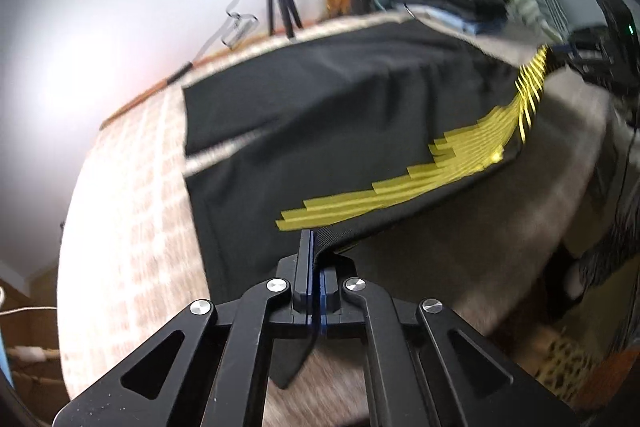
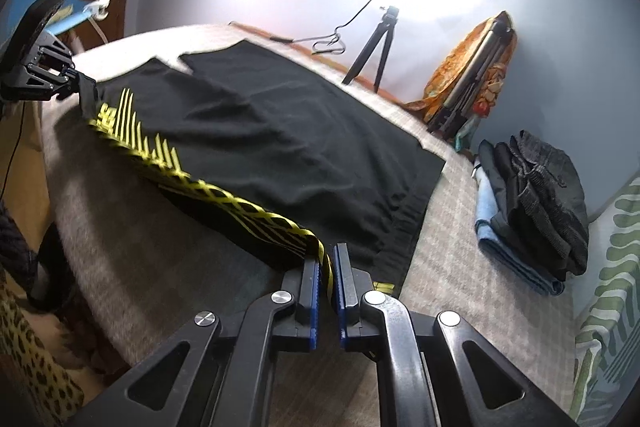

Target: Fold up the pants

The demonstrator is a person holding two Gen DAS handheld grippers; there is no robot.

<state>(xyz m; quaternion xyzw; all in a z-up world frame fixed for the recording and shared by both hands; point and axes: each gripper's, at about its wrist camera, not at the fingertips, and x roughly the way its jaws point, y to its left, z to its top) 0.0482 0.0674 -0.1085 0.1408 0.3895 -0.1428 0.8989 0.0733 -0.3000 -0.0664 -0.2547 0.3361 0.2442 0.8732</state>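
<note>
Black pants (image 1: pixel 320 115) with a yellow stripe pattern lie spread on a bed with a beige checked cover (image 1: pixel 136 211). My left gripper (image 1: pixel 314 247) is shut on the near edge of the pants, by the yellow stripes. My right gripper (image 2: pixel 328 263) is shut on the yellow-striped edge at the other end of the pants (image 2: pixel 280 139) and lifts it slightly. Each gripper shows in the other's view: the right one at far right (image 1: pixel 576 59), the left one at far left (image 2: pixel 76 83). The edge hangs taut between them.
A stack of folded dark clothes on a blue towel (image 2: pixel 536 203) sits on the bed beside a green-striped pillow (image 2: pixel 612 267). A small tripod (image 2: pixel 376 47), a wire hanger (image 2: pixel 328 43) and an orange cloth (image 2: pixel 472 75) stand by the wall. A leopard-print fabric (image 2: pixel 28 347) lies beside the bed.
</note>
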